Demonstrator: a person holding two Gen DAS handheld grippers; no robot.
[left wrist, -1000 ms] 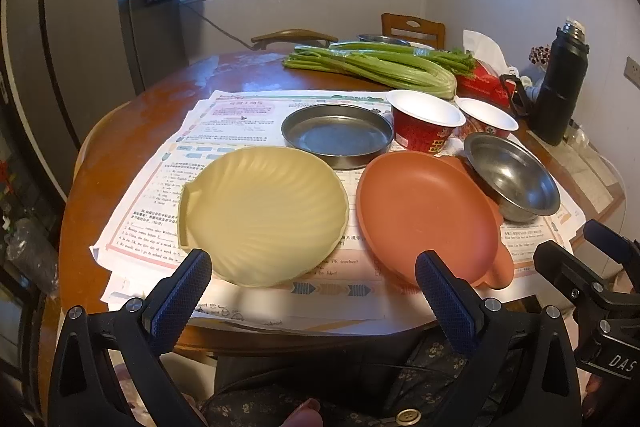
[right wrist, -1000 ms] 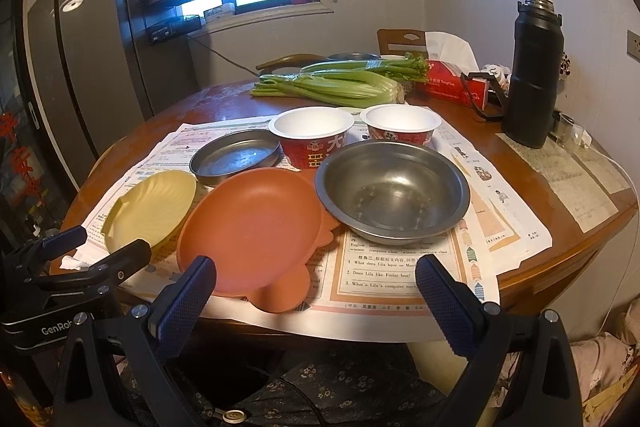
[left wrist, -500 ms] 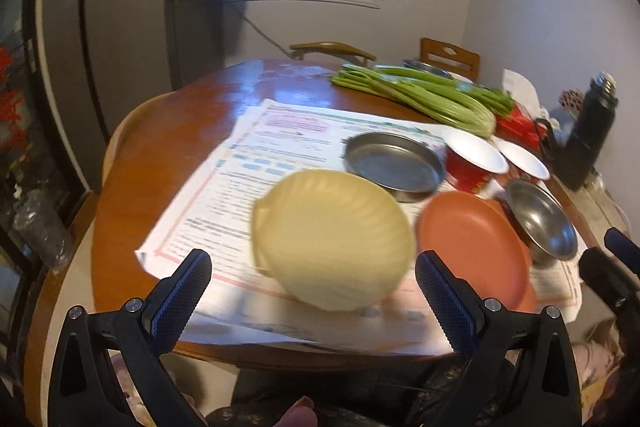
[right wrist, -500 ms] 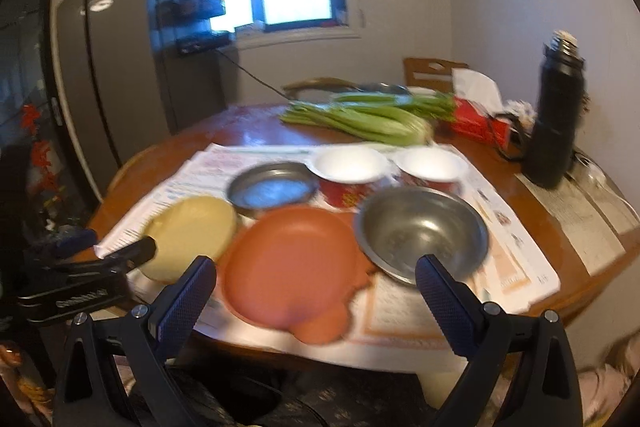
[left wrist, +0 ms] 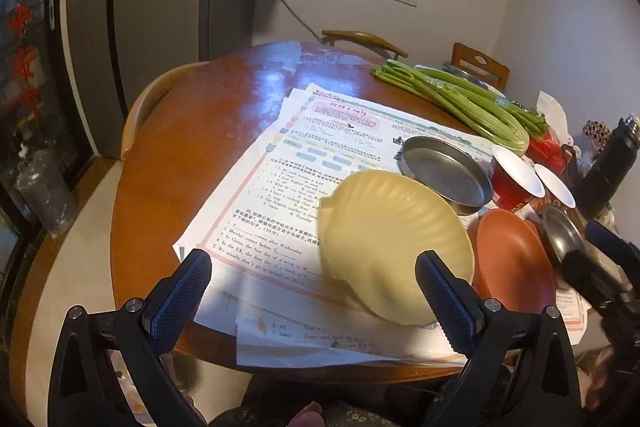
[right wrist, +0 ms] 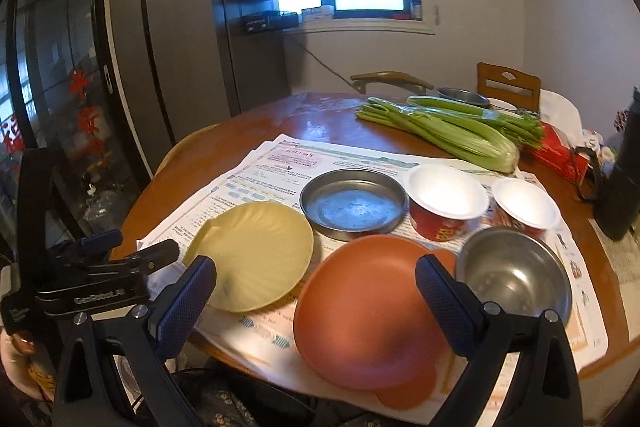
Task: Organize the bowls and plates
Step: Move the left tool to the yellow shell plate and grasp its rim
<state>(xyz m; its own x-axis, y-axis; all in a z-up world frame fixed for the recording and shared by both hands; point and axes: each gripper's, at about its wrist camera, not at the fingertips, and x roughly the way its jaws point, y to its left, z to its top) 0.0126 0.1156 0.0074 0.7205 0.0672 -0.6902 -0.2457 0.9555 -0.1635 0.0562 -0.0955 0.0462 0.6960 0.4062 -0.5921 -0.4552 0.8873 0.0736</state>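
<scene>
Printed sheets [right wrist: 280, 163] cover the round desk [right wrist: 320, 123]. Around one orange plate [right wrist: 368, 311] sit one yellow shell plate [right wrist: 256, 251], two steel dishes and two red cups. Both tongs, left [left wrist: 316, 295] and right [right wrist: 316, 295], gape empty.

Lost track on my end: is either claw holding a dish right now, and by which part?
Nothing is held. Left claw and right claw are both open, short of the yellow shell plate and orange plate.
</scene>
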